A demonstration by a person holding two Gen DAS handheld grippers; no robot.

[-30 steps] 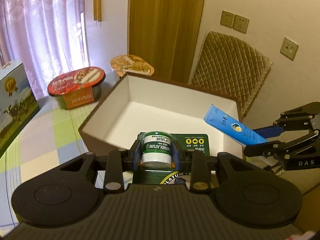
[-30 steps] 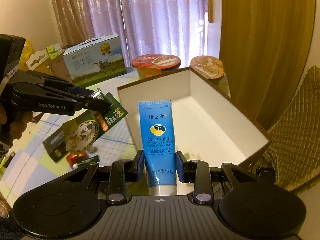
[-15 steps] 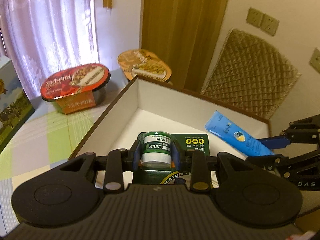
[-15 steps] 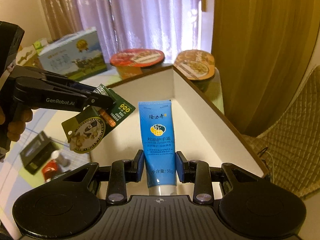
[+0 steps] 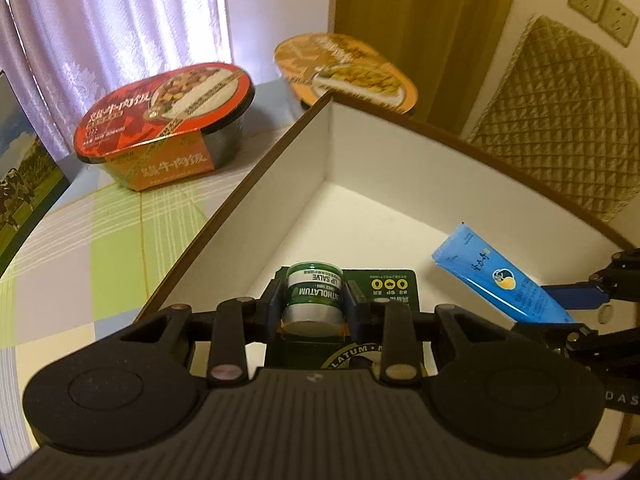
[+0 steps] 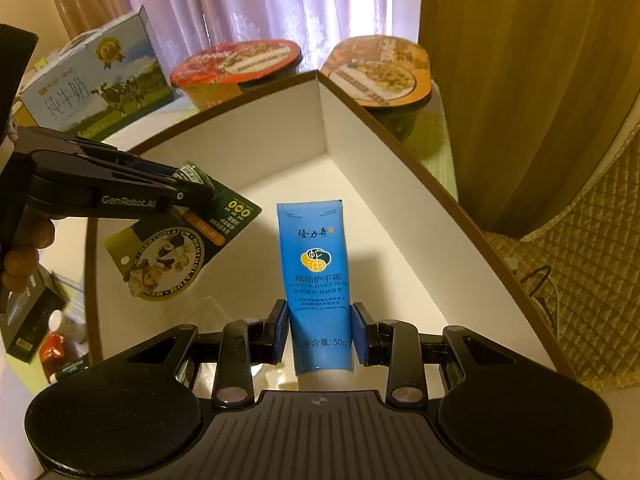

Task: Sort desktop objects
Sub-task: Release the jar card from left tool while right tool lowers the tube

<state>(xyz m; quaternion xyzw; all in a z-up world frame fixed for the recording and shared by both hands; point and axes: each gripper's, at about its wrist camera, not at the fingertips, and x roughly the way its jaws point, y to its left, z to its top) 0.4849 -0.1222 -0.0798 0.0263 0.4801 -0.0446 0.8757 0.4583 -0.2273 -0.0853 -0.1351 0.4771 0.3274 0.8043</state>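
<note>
Left wrist view: my left gripper (image 5: 314, 307) is clamped on the lip salve pack (image 5: 316, 294), a small green-and-white pot on a green backing card, both pads pressed to the pot's sides. The pack hangs over the near left part of the white box (image 5: 420, 168), above its floor and not touching it as far as I can tell. At the right edge the blue hand cream tube (image 5: 492, 276) slants into the box, held by the right gripper (image 5: 560, 304). Beyond the box's far left wall sit a red-lidded instant meal bowl (image 5: 168, 120) and, further right, an orange-lidded bowl (image 5: 348, 70), both on the checked tablecloth (image 5: 120, 240).

Right wrist view: my right gripper (image 6: 320, 334) is closed on the tube (image 6: 318, 280), pads gripping its lower body near the cap end, crimped end pointing to the box's far corner. The tube is over the box floor (image 6: 400, 280), right of centre. The left gripper (image 6: 196, 192) comes in from the left with the salve card (image 6: 176, 248) dangling below it, just beside the tube but apart. A milk carton box (image 6: 92, 88) stands far left; some small items lie outside the box at near left, too dim to name.

Step in hand, by my judgement: both items are over the box, placement pending. Next move: lower each until it rests on the floor, then part the fingers, keeping the two grippers clear of each other and the card off the tube.
</note>
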